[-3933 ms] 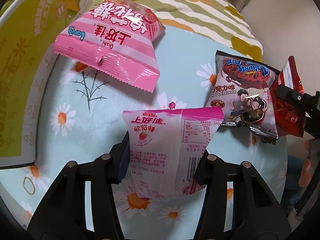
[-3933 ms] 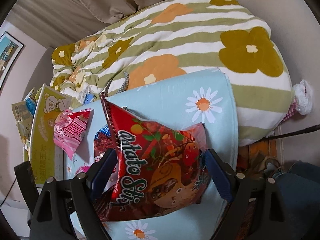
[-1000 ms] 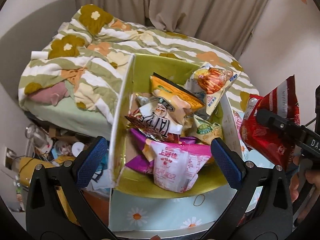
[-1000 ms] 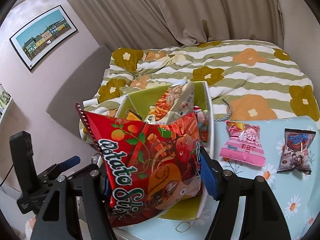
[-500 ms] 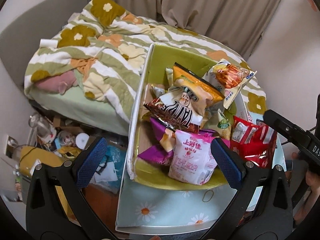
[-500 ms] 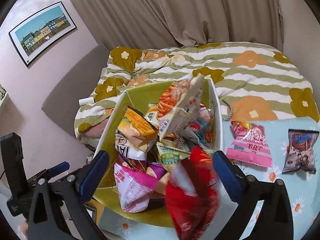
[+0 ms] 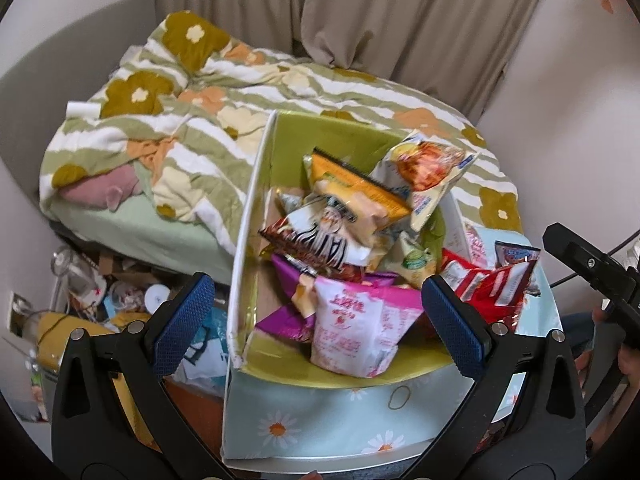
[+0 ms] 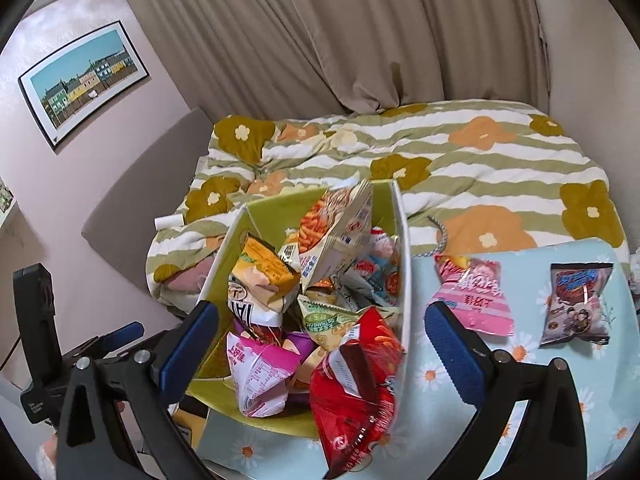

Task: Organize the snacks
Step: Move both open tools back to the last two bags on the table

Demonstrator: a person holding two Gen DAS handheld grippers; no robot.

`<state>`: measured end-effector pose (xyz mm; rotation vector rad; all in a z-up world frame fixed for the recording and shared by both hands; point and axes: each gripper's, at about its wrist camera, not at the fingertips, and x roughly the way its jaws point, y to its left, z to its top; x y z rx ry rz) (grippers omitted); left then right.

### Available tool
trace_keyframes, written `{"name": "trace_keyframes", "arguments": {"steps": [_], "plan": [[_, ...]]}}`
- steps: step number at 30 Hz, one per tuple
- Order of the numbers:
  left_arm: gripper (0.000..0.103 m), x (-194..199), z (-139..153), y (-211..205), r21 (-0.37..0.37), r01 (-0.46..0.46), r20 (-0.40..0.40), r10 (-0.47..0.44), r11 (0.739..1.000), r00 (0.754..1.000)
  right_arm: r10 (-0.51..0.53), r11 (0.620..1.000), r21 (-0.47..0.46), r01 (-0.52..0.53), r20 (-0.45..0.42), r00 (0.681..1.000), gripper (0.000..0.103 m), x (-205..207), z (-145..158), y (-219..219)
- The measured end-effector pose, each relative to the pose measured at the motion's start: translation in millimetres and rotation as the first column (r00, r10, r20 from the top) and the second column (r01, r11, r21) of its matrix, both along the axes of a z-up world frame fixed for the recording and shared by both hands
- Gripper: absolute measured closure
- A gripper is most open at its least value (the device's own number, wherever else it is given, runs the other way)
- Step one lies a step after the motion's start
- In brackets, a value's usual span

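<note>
A green cardboard box full of snack bags stands on the daisy-print table. A pink Oishi bag lies at its near end. A red Potato Stix bag lies on the box's near right corner. My left gripper is open and empty above the box. My right gripper is open and empty above the box. A second pink bag and a chocolate Sponge Crunch bag lie on the table to the right.
The table has a pale blue daisy cloth. A bed with a striped flower quilt lies behind it. Clutter covers the floor left of the table. The right gripper's body shows at the left wrist view's right edge.
My right gripper opened and let go of the red bag, which dropped onto the box's near right corner. The left gripper stayed open above the box, with the pink bag lying inside.
</note>
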<state>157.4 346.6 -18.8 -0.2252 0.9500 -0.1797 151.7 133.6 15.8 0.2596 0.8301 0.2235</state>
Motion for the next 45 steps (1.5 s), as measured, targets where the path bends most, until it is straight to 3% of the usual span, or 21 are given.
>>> {"name": "trace_keyframes", "arguments": {"steps": [8, 13, 18, 25, 33, 37, 45], "plan": [[0.0, -7.1, 29.8, -34.6, 0.019, 0.033, 0.068, -0.034, 0.999, 0.997, -0.032, 0.999, -0.009, 0.032, 0.041, 0.999, 0.0, -16.5, 19.5, -39.4], [0.0, -14.8, 48.6, -77.4, 0.036, 0.055, 0.113, -0.059, 0.998, 0.992, -0.037, 0.999, -0.019, 0.039, 0.074, 0.997, 0.0, -28.3, 29.7, -78.1], [0.0, -14.2, 62.6, -136.8, 0.065, 0.06, 0.128, -0.068, 0.996, 0.989, -0.041, 0.996, -0.078, 0.049, 0.099, 0.994, 0.0, -35.3, 39.3, -132.0], [0.0, -13.1, 67.2, -225.6, 0.097, 0.07, 0.136, -0.083, 0.993, 0.987, -0.035, 0.995, -0.094, 0.04, 0.055, 0.998, 0.0, -30.5, 33.4, -213.0], [0.0, 11.7, 38.1, -315.3, 0.16, 0.084, 0.075, -0.097, 0.984, 0.993, -0.029, 0.999, -0.047, 0.027, -0.024, 0.999, 0.0, -5.2, 3.9, -289.1], [0.0, 32.3, 14.2, -337.6, 0.192, 0.103, 0.021, -0.109, 0.976, 0.994, -0.04, 0.999, -0.016, 0.039, -0.083, 0.996, 0.0, 10.7, -19.9, -310.7], [0.0, 94.4, -62.4, -360.3, 0.292, 0.165, -0.12, -0.135, 0.942, 0.984, -0.087, 0.994, 0.045, 0.1, -0.232, 0.969, 0.0, 43.4, -95.1, -330.0]]}}
